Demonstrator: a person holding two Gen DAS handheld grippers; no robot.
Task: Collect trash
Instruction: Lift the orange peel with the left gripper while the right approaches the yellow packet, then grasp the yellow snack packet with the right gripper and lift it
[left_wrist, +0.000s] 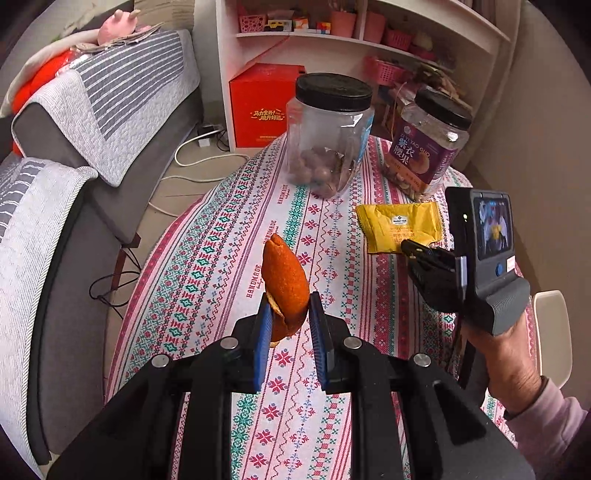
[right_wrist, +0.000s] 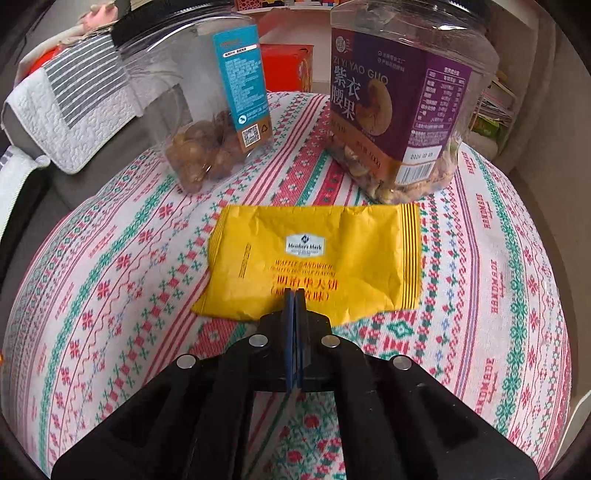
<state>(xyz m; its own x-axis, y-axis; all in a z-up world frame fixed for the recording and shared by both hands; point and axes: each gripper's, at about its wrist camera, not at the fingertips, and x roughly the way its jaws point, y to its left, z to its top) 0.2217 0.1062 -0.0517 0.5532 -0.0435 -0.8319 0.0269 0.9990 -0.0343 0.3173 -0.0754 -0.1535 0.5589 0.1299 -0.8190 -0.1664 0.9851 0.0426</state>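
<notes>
My left gripper (left_wrist: 290, 306) is shut on an orange peel (left_wrist: 284, 280) and holds it upright above the patterned tablecloth (left_wrist: 221, 229). A yellow snack wrapper (right_wrist: 314, 258) lies flat on the cloth in front of the two jars; it also shows in the left wrist view (left_wrist: 400, 227). My right gripper (right_wrist: 295, 295) has its blue pads pressed together at the wrapper's near edge; whether they pinch the wrapper I cannot tell. The right gripper also shows in the left wrist view (left_wrist: 412, 249), at the wrapper's right corner.
A clear jar with nuts (left_wrist: 328, 136) and a purple-labelled cashew jar (left_wrist: 428, 144) stand at the table's far end. A sofa with striped covers (left_wrist: 74, 147) is to the left. A red box (left_wrist: 262, 103), a white shelf (left_wrist: 332, 37) and floor cables (left_wrist: 195, 158) lie beyond.
</notes>
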